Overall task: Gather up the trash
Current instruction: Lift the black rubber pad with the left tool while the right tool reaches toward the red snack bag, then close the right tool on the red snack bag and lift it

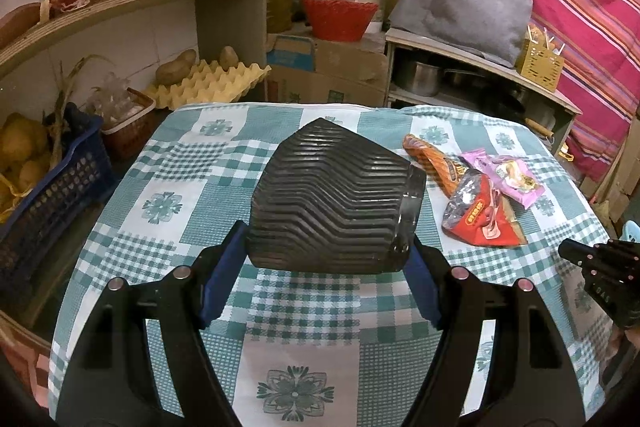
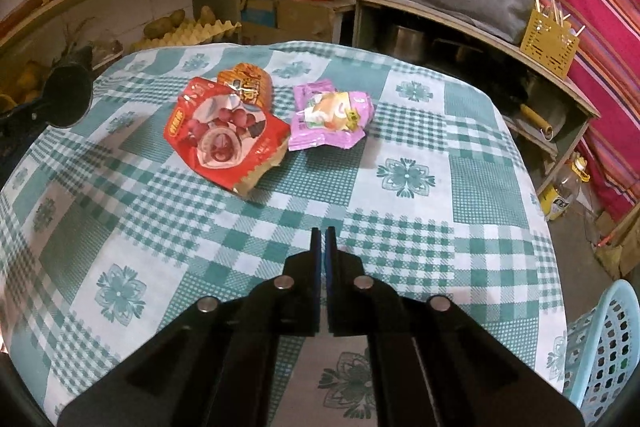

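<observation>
red wrapper (image 2: 224, 135) | lying mid-frame on cloth (image 2: 400, 227), overlapping orange wrapper (image 2: 244, 83), pink wrapper (image 2: 328, 115) just right | looking light, crinkly, slippery; pinching a raised torn edge seems best | right gripper (image 2: 323, 233) sitting closed, empty | left gripper (image 1: 326, 255) clasping black ribbed bin (image 1: 332, 199), jaws wide

The left tool (image 1: 326, 259) is angled downward with its blue pads spread wide, pressed against both sides of a ribbed black container (image 1: 332, 199). The right tool (image 2: 323, 239) is angled downward with its pads together, nothing between them.
</observation>
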`<state>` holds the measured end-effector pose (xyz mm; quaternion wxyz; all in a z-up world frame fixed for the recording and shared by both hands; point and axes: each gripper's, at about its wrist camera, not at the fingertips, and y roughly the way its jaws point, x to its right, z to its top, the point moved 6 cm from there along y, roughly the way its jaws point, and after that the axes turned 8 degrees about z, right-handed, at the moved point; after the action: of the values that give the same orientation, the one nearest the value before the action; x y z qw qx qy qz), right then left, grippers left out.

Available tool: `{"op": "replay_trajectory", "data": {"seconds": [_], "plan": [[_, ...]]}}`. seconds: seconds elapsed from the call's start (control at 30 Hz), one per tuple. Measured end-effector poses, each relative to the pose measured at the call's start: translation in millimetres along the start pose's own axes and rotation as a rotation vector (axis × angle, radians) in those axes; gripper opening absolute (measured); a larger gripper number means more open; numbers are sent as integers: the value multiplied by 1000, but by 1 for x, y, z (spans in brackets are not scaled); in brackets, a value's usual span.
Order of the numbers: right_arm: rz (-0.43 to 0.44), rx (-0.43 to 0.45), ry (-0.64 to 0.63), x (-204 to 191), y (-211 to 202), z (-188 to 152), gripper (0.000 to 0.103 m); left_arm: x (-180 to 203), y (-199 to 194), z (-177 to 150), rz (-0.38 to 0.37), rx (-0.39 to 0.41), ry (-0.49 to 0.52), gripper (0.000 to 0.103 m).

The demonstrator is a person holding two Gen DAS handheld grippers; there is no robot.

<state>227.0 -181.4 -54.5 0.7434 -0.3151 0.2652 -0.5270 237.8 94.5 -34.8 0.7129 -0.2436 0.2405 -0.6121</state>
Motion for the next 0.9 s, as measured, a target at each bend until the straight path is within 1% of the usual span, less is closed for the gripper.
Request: {"op": "replay_trajectory", "data": {"seconds": [0.27, 0.7, 0.73, 0.77, 0.8, 0.83, 0.87, 0.9], "plan": [[4, -29, 4, 3, 4, -6, 2, -1, 0, -1, 4, 0, 2, 72], [-22, -40, 40, 16, 5, -7, 4, 3, 0, -5, 9, -5, 12, 72], [-25, -42, 45, 17, 6, -7, 6, 2, 0, -5, 8, -6, 10, 72], [-30, -41, 50, 18, 6, -7, 19, 2, 0, -5, 8, -6, 7, 72], [-34, -33, 56, 20, 6, -6, 43, 3, 0, -4, 6, -6, 5, 72], [-37, -19, 65, 21, 4, -4, 52, 3, 0, -4, 4, -7, 3, 72], [-36, -11, 72, 21, 4, -2, 55, 3, 0, -3, 4, -6, 2, 72], [-23, -8, 86, 21, 4, 1, 55, 3, 0, -3, 4, -6, 2, 72]]}}
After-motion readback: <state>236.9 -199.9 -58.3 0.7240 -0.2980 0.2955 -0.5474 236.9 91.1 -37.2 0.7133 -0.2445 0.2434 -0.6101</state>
